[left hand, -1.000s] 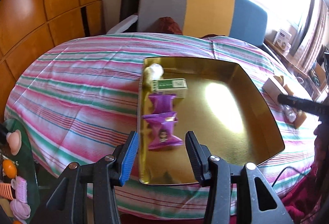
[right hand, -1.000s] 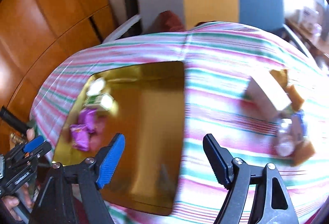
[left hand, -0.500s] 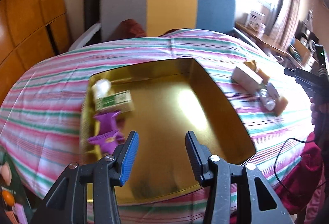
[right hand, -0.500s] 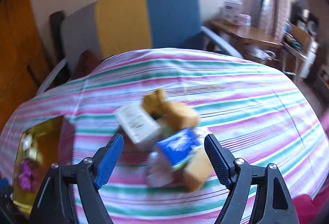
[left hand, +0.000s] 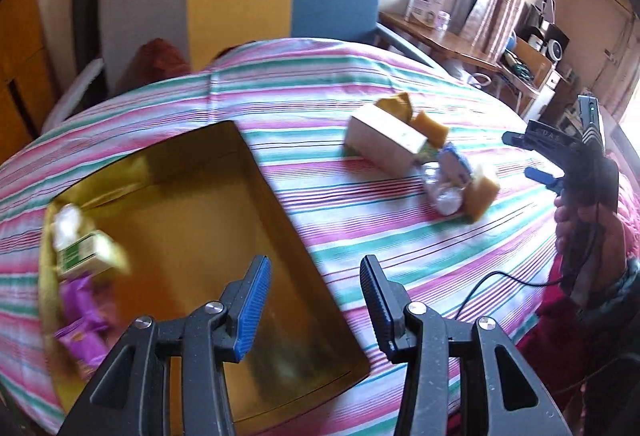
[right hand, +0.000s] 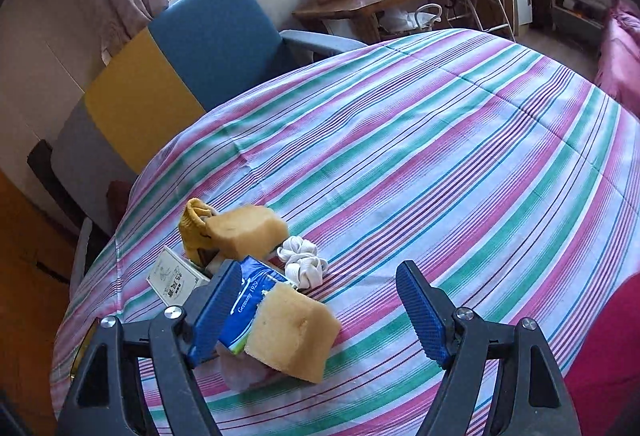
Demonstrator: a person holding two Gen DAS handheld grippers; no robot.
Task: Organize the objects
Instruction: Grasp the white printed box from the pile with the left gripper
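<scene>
Right gripper (right hand: 320,320) jaws spread wide, nothing pinched. The pile sits low-left in its view: nearest yellow sponge (right hand: 292,334) lies between the jaws toward the left finger, blue packet (right hand: 248,306) touching that sponge just behind the left pad. 2nd sponge (right hand: 246,232), white box (right hand: 176,280) and white cloth band (right hand: 302,262) lie further ahead, all on the striped cloth (right hand: 440,163).

Left gripper (left hand: 314,306) jaws apart, empty, hanging over the right edge of the gold tray (left hand: 224,236). Green box (left hand: 86,250) and purple wrappers (left hand: 82,316) sit at the tray's left side, well left of the left finger. The pile is well apart, up-right.
</scene>
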